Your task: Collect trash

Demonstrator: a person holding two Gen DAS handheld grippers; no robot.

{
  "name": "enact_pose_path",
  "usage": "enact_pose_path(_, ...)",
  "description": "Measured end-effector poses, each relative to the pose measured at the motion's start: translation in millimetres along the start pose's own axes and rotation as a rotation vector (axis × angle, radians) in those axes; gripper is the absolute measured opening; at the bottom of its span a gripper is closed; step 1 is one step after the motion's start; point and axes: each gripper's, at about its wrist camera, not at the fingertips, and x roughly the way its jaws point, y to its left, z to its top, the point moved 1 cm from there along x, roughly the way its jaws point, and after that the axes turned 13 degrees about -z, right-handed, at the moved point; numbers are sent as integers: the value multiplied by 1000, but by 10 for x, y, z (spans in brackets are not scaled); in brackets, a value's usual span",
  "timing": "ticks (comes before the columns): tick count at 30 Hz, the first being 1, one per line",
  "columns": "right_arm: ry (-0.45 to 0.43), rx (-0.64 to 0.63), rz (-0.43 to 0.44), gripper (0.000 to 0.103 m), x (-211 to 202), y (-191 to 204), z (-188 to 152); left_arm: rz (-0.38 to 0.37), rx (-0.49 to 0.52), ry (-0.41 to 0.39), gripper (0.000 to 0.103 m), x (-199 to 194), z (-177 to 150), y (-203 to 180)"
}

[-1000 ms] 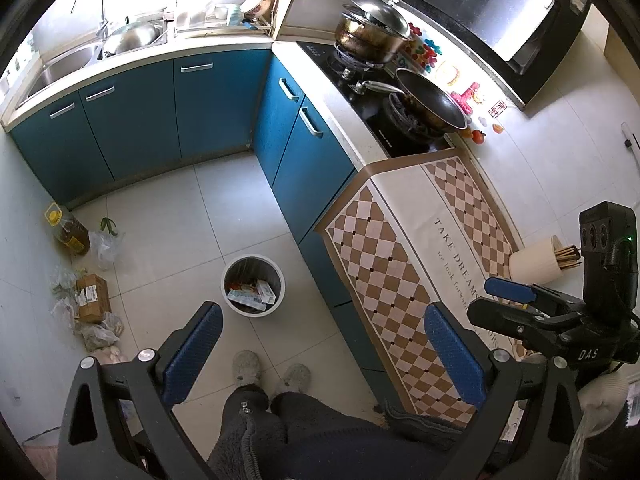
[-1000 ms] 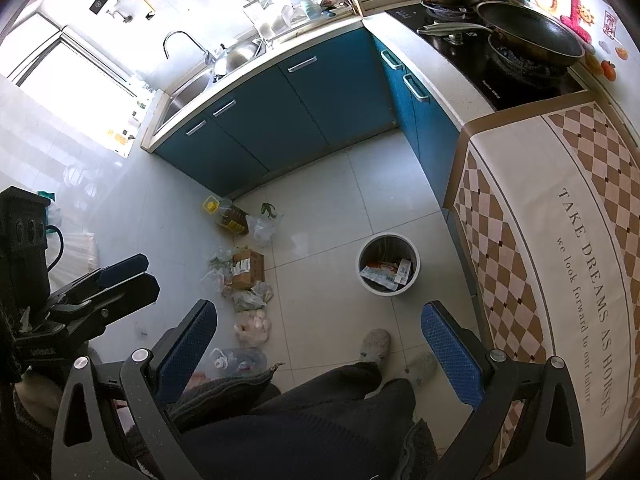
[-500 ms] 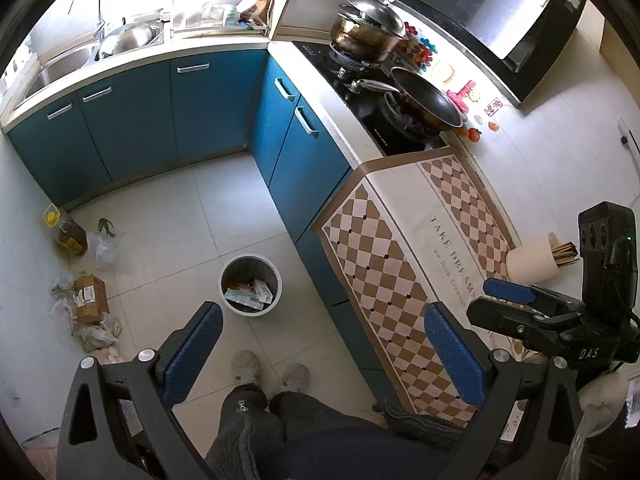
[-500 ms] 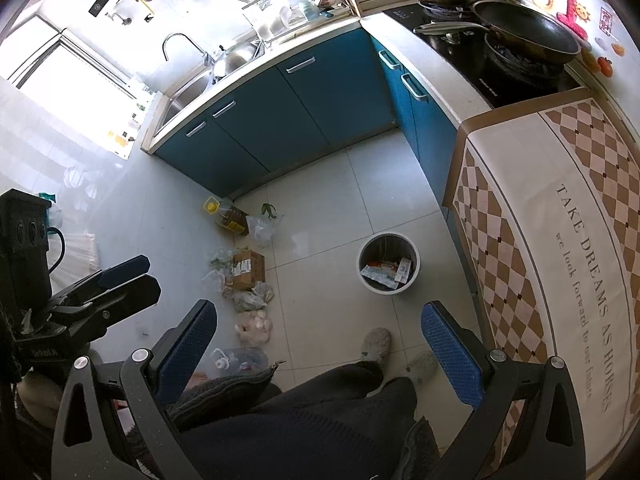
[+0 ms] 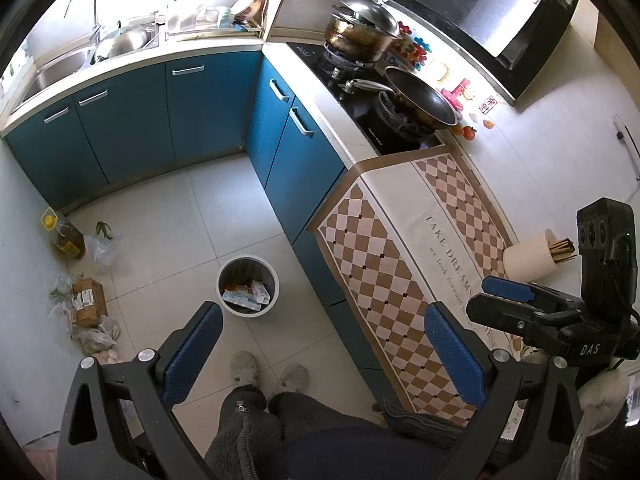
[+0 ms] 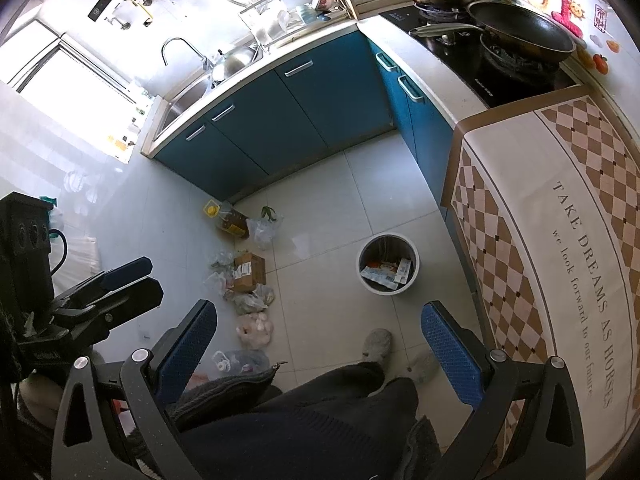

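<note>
- Blue-padded fingers of the left gripper (image 5: 324,354) stand spread wide and hold nothing; the right gripper (image 6: 322,354) is likewise spread and empty. Both are held high above the floor, well apart from any trash.
- White round waste bin (image 5: 247,285) stands on the floor just in front of the person's grey slippers (image 5: 270,372); it already holds crumpled wrappers (image 6: 386,271).
- Loose trash lies along the wall: a brown cardboard box (image 6: 250,271), clear plastic bags (image 6: 251,300) and a pink bagged bundle (image 6: 256,330), well apart from the bin.
- Judgement: the step in hand is approach. It would go best by lowering one gripper over a single piece, nearest the bin first, and closing on a gathered fold of plastic, not a flat face.
- Risk: thin bags may slip or spill.
- Floor is pale glossy tile (image 5: 160,216), hard and smooth.
- Room: teal cabinets (image 5: 128,128), a steel sink (image 5: 52,72), a black wok (image 5: 420,98) on the hob, a checkered counter mat (image 5: 384,264).
</note>
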Motion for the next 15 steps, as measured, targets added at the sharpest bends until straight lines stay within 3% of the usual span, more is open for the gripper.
enact_pose_path(15,-9,13,-4,103,-67,38,-7,-1,3,-4,103,-4,-12,1)
